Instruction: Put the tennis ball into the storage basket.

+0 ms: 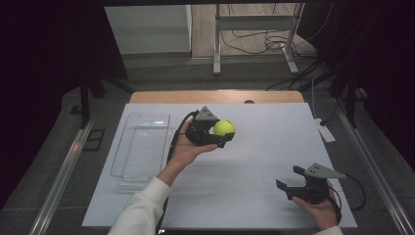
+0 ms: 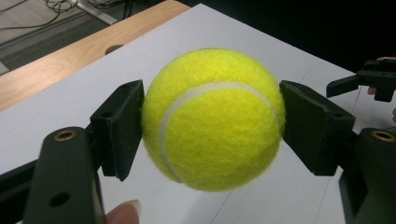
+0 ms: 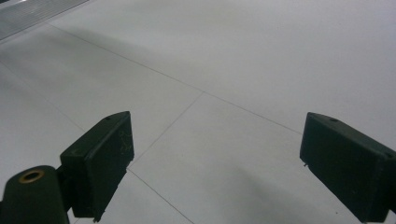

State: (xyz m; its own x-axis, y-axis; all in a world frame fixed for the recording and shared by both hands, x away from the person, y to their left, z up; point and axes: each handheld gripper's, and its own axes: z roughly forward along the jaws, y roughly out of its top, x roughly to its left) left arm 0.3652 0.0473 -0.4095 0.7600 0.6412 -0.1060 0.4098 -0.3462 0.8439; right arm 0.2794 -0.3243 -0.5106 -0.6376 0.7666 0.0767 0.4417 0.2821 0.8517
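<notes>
Tennis ball [image 1: 224,128] clamped in the left gripper [image 1: 219,132], held above the white table [image 1: 264,147]
Light, springy and felt-covered, so it should grip well; the pads press opposite sides at its widest line, the safest hold on a round thing; right gripper [image 1: 288,178] hangs empty, jaws wide apart; clear tray [image 1: 142,147] lies to the left
</notes>
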